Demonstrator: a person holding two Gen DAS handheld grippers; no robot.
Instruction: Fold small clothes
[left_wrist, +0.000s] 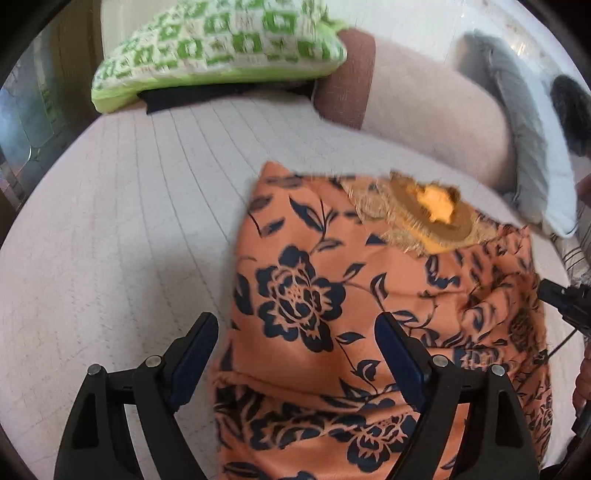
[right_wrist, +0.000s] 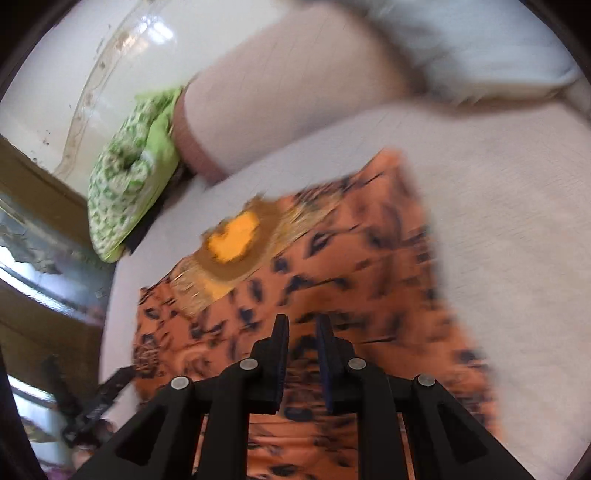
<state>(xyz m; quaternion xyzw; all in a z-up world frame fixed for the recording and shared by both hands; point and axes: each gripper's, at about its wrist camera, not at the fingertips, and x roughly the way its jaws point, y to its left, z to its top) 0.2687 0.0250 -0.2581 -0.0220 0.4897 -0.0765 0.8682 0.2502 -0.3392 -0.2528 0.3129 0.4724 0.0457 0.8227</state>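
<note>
Orange floral garment lying on bed; we are seeing left tool released, right tool nearly clenched, grip unclear.

My left gripper: matte black plastic frame, two triangular link arms per side with cut-out windows, a round silver pin head at each pivot. Fingers carry dark navy flat pads on their inner faces.

My right gripper: same black frame, same four silver pins, navy pads seen edge-on. In the left wrist view its black body shows at the right edge with a thin black cable trailing, and a strip of bare skin below it.
</note>
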